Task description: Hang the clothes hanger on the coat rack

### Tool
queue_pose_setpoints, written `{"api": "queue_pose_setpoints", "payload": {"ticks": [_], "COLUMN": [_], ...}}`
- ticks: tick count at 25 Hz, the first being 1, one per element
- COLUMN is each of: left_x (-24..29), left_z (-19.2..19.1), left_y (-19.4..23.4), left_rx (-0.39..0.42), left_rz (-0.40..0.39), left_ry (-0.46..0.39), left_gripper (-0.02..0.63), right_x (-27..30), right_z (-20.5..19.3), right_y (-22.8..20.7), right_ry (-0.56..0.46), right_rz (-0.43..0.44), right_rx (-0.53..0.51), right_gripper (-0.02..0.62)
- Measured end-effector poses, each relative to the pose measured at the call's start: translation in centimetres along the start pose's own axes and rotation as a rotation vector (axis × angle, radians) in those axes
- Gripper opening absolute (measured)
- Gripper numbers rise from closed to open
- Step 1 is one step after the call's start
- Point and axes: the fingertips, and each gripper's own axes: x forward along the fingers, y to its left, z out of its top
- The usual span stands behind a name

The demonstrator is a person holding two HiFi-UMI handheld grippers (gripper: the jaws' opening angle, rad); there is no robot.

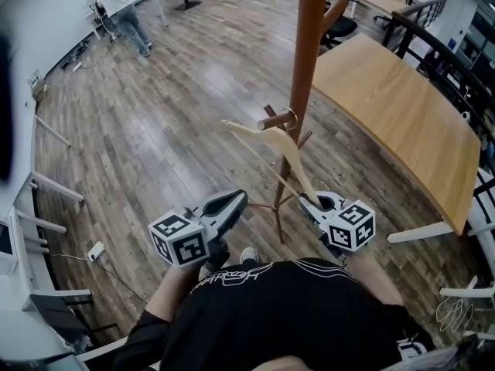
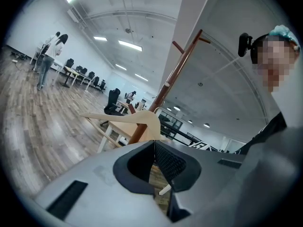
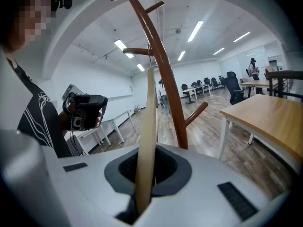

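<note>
Nearest me, the left gripper (image 1: 236, 201) is clenched on nothing, held just short of the hanger. The right gripper (image 1: 319, 202) is clamped on the lower end of the clothes hanger (image 1: 272, 141), whose hook sits over a short peg (image 1: 274, 119) of the coat rack (image 1: 308, 45), close to the peg's tip. If the right gripper tugs outward or lets go at a slant, I'd expect the hook to slide off. A hard pull could rock the pole. The wooden table (image 1: 402, 107) crowds the right side, and a person (image 1: 122, 10) stands far off.
</note>
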Motion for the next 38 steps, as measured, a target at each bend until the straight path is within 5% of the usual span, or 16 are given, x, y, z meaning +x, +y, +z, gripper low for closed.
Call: {"api": "queue_pose_setpoints", "payload": {"ticks": [24,29,38], "left_x": [-1.3,-2.0,-3.9], "left_z": [-1.8,-2.2,-3.4], "left_y": [-1.0,-2.4,-6.5], "left_rx": [-0.009,0.002,0.019], "left_rz": [0.063,0.078,0.120], "left_ry": [-0.009,-0.032,-0.111], "left_gripper": [0.008,0.008,0.008], "right_x": [-0.1,-1.3,-7.1], "right_z": [-1.0,-1.3,-0.1], "right_y": [-1.2,-0.6,1.7], "right_ry": [-0.015,-0.007,-0.075], "right_rz": [-0.023,-0.011,0.025], "right_rx": [-0.033,-0.057,-0.116], "right_gripper": [0.043,0.235,0.245]}}
